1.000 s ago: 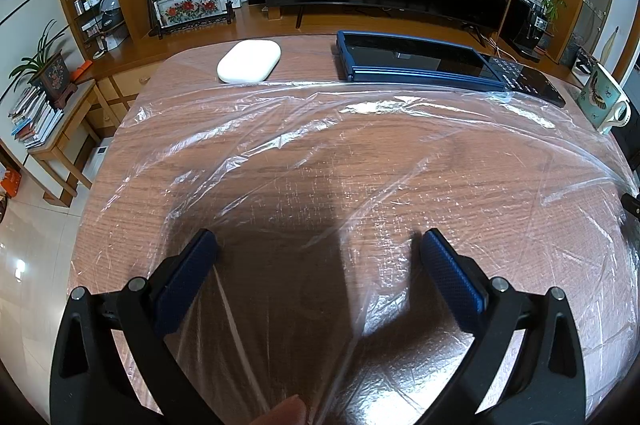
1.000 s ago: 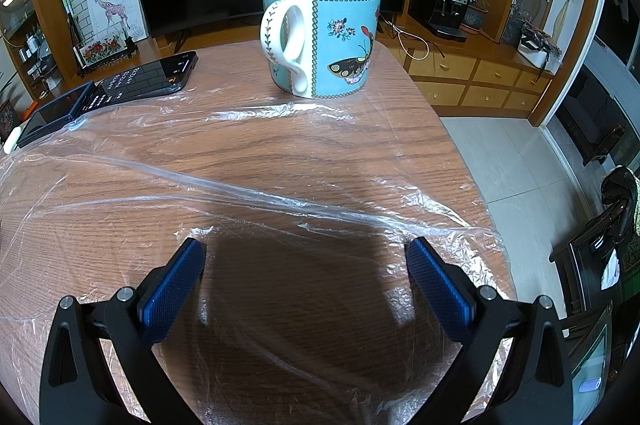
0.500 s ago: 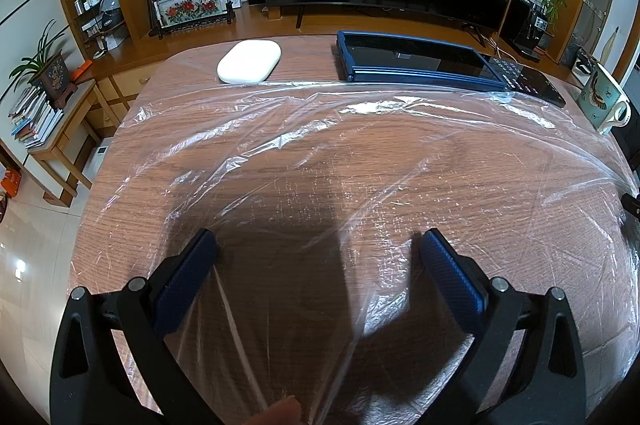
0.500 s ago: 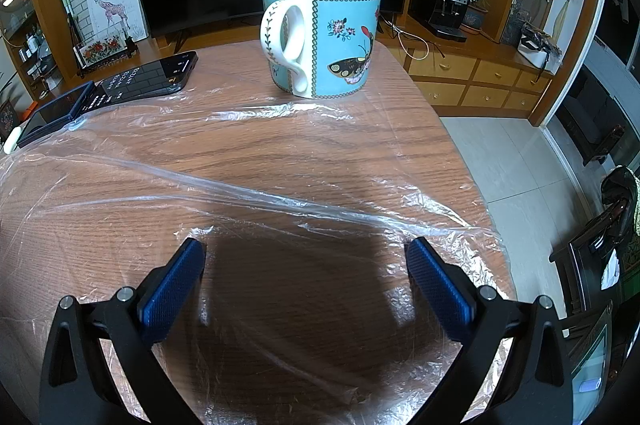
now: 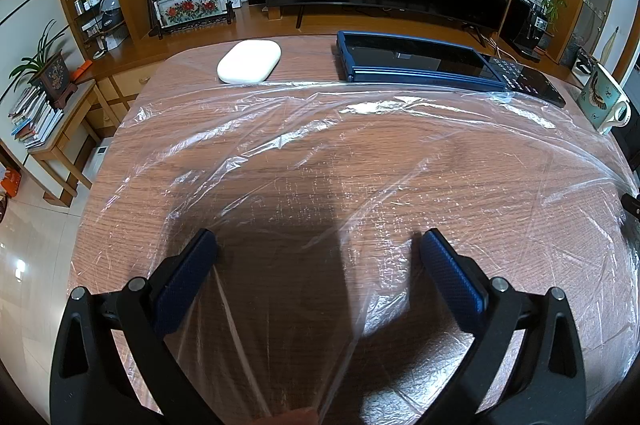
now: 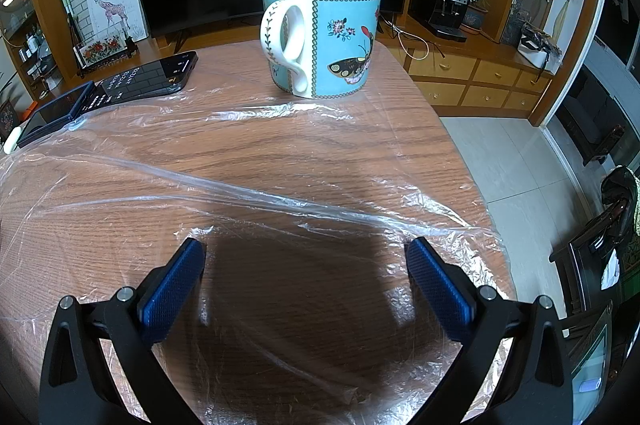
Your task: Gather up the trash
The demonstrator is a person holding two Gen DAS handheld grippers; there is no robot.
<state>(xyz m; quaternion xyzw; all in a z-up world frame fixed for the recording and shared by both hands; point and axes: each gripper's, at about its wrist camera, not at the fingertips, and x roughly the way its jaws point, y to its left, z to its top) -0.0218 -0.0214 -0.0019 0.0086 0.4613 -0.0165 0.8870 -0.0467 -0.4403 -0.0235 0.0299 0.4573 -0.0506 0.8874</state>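
Clear plastic sheet (image 5: 360, 153) covers the desk (image 5: 120, 193); left hand-held gripper (image 5: 318, 245) and right hand-held gripper (image 6: 306, 253) both hover spread above it, gripping nothing

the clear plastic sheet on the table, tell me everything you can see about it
The plastic sheet is thin, clear film, wrinkled and glinting, with long raised creases. It lies spread flat over most of the wooden table, grain showing through. Its far edge stops just short of the white case and meets the blue tablet and black phone; the mug stands at that edge. The open left gripper and right gripper hover over its near part.
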